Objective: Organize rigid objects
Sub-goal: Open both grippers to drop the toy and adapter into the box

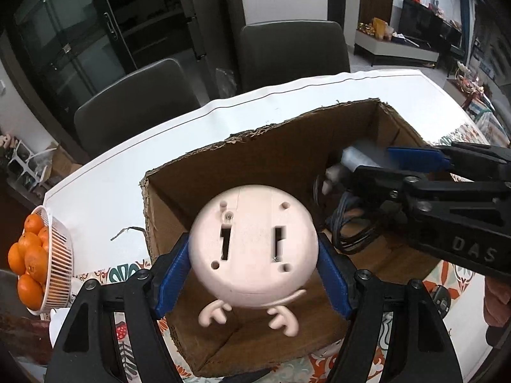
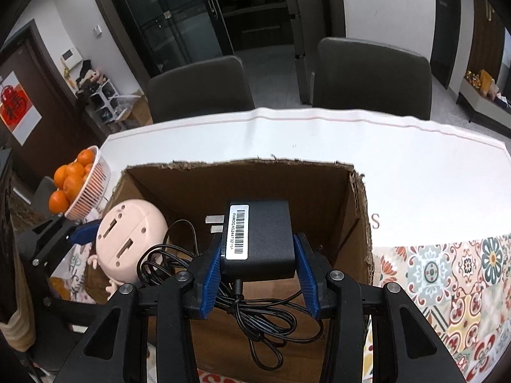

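My left gripper (image 1: 254, 252) is shut on a round pink toy (image 1: 252, 249) with small arms, held above the open cardboard box (image 1: 271, 146). My right gripper (image 2: 258, 255) is shut on a black power adapter (image 2: 260, 239) with a barcode label and metal prongs. Its black cable (image 2: 265, 322) hangs in loops into the box (image 2: 242, 185). In the left wrist view the right gripper (image 1: 377, 162) reaches in from the right over the box. In the right wrist view the pink toy (image 2: 129, 239) shows at the box's left edge.
A white basket of oranges (image 1: 59, 255) stands left of the box, and also shows in the right wrist view (image 2: 92, 182). The table has a white cloth (image 2: 415, 172) at the far side and a patterned cloth (image 2: 447, 281) nearer. Two dark chairs (image 2: 370, 76) stand behind it.
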The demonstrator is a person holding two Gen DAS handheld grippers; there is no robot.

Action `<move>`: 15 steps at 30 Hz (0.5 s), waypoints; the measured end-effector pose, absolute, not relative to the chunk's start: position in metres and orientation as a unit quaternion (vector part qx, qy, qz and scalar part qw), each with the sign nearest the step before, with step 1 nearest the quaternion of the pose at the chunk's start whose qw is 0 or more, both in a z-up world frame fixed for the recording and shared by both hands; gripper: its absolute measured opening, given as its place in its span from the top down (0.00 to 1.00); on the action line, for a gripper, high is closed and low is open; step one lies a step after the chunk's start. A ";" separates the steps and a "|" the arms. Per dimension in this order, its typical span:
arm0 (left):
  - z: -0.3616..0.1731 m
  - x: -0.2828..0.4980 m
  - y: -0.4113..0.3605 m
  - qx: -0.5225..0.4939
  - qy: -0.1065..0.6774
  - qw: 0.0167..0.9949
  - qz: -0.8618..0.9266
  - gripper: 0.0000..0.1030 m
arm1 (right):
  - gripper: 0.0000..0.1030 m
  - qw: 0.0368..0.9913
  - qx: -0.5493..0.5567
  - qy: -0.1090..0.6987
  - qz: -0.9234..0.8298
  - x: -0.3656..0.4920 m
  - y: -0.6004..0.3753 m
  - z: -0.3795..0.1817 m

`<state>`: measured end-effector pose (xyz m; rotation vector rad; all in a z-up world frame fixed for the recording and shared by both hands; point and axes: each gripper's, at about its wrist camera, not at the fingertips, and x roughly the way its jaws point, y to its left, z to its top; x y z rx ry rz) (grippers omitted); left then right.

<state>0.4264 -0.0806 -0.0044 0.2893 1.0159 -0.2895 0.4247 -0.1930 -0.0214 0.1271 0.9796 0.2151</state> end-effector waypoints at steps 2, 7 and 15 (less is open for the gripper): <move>-0.002 0.425 -0.081 0.136 0.477 0.858 -0.132 0.18 | 0.55 0.879 0.056 0.463 0.097 0.422 -0.193 -0.020; 0.007 0.417 -0.079 0.133 0.462 0.868 -0.123 0.18 | 0.54 0.893 0.052 0.441 0.071 0.411 -0.201 -0.010; 0.027 0.394 -0.072 0.120 0.424 0.893 -0.093 0.18 | 0.54 0.906 0.044 0.419 0.044 0.387 -0.206 0.003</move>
